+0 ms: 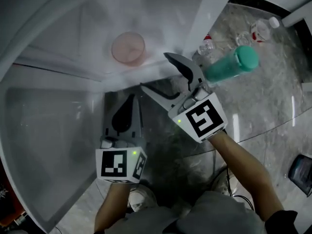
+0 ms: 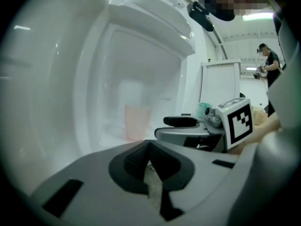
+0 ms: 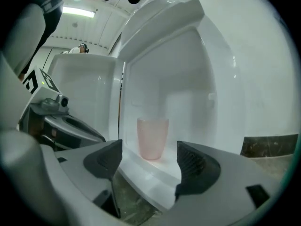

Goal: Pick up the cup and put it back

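A pale pink translucent cup stands upright on a white shelf inside an open white cabinet. In the right gripper view the cup sits just beyond my jaws, centred between them, untouched. My right gripper is open and empty, a short way right of the cup and near the shelf's front edge; its dark pads stand wide apart. My left gripper hangs lower, in front of the shelf, shut with nothing in it. In the left gripper view the cup shows faintly ahead.
The cabinet's white door stands open at the left. A teal bottle and clear plastic bottles lie on the marble floor to the right. A person stands far off in the room.
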The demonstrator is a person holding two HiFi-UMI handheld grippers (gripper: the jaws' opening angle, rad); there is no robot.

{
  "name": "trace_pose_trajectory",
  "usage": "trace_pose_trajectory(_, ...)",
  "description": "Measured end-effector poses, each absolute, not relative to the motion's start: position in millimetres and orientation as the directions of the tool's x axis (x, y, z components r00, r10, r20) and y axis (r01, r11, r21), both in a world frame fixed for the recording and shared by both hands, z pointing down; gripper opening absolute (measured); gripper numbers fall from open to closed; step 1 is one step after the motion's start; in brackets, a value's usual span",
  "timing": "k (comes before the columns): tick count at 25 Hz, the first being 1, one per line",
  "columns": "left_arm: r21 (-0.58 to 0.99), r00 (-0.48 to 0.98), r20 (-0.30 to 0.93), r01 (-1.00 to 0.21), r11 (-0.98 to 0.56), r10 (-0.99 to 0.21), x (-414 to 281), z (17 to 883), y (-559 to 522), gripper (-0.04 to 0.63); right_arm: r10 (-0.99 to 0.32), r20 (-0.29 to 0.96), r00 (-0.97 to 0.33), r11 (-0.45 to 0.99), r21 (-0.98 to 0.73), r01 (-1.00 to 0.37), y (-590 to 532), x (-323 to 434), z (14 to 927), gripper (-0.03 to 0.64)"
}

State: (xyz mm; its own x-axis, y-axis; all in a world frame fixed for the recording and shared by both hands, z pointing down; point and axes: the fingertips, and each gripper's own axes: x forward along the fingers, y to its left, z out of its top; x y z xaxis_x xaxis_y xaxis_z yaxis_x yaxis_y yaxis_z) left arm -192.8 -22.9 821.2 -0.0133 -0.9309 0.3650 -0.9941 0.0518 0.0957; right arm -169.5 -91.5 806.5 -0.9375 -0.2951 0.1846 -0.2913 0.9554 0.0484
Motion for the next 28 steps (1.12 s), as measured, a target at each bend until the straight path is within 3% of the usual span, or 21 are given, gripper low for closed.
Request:
trace_pose_trajectory(11, 0.108, -0.013, 0.377, -0.992, 0.058, -0.926, -200, 820, -10, 0.012, -0.34, 0.165, -0.926, 0.94, 0.017, -0.342, -113, -201, 814, 0.414)
trace_pose_trajectory(23, 0.12, -0.03, 0.376, -0.99, 0.081, -0.926, -210, 815, 1, 0.012, -0.418, 0.17, -0.892, 0.908, 0.039, -0.418, -136, -243, 807, 0.413)
trace_pose_trajectory(25, 0.121, -0.033, 0.378, -0.989, 0.085, -0.925, -211, 816, 2, 0.012, -0.43, 0.179, -0.885, 0.901, 0.031, -0.432, -138, -243, 809, 0.371)
trace_pose_trajectory(28, 0.124, -0.039, 0.377, -0.988, 0.093, -0.925, -213, 817, 4, 0.012, -0.432, 0.181, -0.884, 0.9, 0.026, -0.434, -136, -237, 806, 0.371)
